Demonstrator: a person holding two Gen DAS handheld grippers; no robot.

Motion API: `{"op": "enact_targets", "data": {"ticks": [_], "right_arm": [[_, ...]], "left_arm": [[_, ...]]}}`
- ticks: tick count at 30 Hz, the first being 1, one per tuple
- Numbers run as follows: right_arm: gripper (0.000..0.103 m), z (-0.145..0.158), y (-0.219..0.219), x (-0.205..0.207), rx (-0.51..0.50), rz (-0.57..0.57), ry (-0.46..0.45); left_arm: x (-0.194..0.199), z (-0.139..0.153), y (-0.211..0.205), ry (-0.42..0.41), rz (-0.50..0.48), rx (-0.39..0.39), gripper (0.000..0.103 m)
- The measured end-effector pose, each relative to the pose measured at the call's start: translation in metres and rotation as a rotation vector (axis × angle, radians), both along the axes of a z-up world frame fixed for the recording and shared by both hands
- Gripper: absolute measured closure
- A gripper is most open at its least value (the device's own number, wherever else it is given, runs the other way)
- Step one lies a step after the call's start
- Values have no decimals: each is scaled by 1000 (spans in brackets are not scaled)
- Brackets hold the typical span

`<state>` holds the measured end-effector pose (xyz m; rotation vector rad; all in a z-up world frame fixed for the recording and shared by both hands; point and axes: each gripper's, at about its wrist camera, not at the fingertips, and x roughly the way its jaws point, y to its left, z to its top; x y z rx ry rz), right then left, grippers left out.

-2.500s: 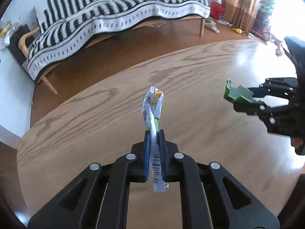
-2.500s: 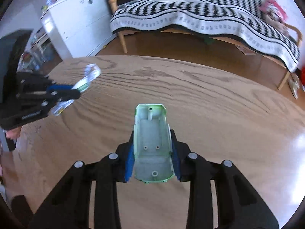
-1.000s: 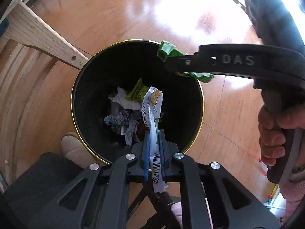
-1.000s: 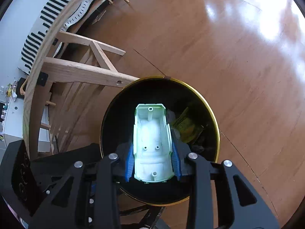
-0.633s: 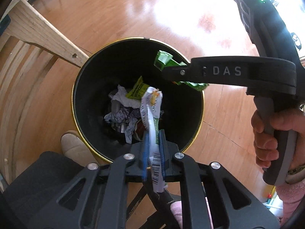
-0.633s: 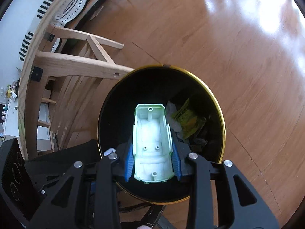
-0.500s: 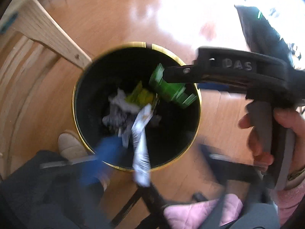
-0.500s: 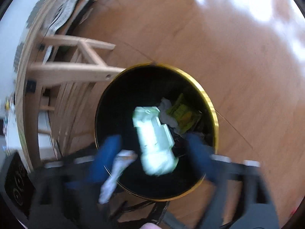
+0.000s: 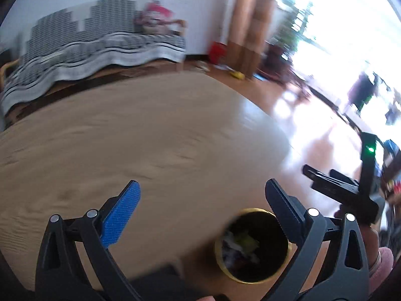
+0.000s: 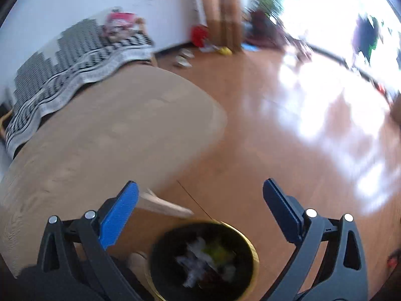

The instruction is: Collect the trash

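Observation:
My left gripper (image 9: 200, 195) is open wide and empty, raised above the edge of the round wooden table (image 9: 125, 138). My right gripper (image 10: 199, 195) is open wide and empty too. The black trash bin with a gold rim (image 9: 253, 245) stands on the floor below, holding crumpled wrappers; it also shows in the right wrist view (image 10: 203, 258). The right gripper's body (image 9: 351, 193) shows at the right edge of the left wrist view. Both views are blurred by motion.
A sofa under a black-and-white striped blanket (image 9: 87, 47) stands behind the table (image 10: 100, 130). Glossy wooden floor (image 10: 300, 125) spreads to the right. A table leg (image 10: 163, 205) shows next to the bin.
Both grippers opened over the bin and let go of the wrapper and the green plastic piece, which dropped in. Both have since swung up to face the table and room.

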<state>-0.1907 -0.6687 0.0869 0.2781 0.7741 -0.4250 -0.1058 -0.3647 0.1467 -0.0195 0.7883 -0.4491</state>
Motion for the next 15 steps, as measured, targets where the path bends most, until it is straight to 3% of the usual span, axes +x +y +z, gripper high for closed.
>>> {"op": "enact_targets", "data": {"ticks": [4, 6, 8, 12, 15], "right_arm": [[7, 43, 89, 55, -112, 121, -91], [7, 62, 137, 81, -105, 223, -164], [7, 72, 175, 105, -67, 321, -203], [7, 64, 258, 153, -6, 509, -250], [7, 44, 296, 170, -77, 503, -162]], "left_arm": [[21, 11, 83, -80, 194, 84, 6], [33, 7, 122, -96, 304, 156, 6], [45, 0, 150, -77, 352, 186, 6], [65, -25, 194, -30, 391, 191, 6], [67, -53, 212, 4, 457, 213, 6]]}}
